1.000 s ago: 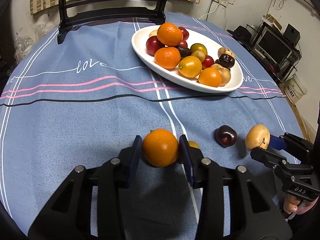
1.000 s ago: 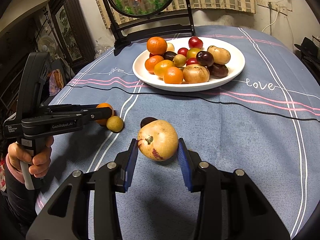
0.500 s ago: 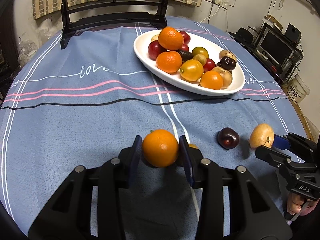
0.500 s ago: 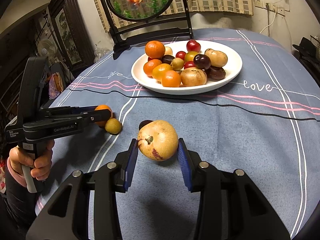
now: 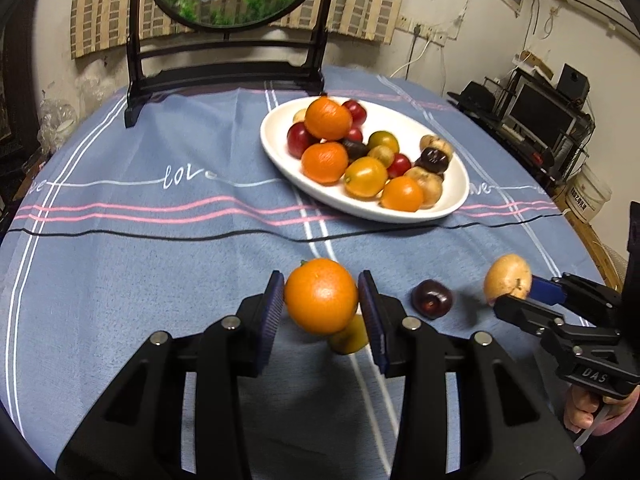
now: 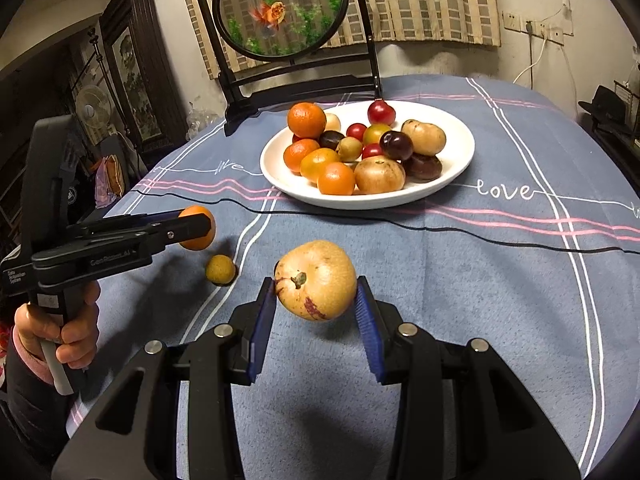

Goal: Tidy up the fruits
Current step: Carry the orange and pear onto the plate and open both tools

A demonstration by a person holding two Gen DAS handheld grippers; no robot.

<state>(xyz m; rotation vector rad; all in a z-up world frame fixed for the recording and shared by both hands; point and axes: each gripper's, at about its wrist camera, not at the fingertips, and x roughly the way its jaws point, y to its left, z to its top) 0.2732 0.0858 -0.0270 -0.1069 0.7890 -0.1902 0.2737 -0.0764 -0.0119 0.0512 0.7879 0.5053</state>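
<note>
both grippers holding fruit above counter

left gripper [image 5: 322, 308] fingers pinch an orange [image 5: 321, 295], lower centre of frame, lifted off the cloth. right gripper [image 6: 316, 306] fingers pinch a tan pear-like fruit [image 6: 316, 279], lower centre. small yellow fruit [image 6: 220, 269] and dark plum [image 5: 432, 301] lie on the counter [image 5: 140, 264]. white plate [image 6: 460, 160] of fruit sits upper centre.

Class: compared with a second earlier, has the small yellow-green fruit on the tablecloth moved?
No. The small yellow-green fruit still lies just left of the white double stripe in the right wrist view.
</note>
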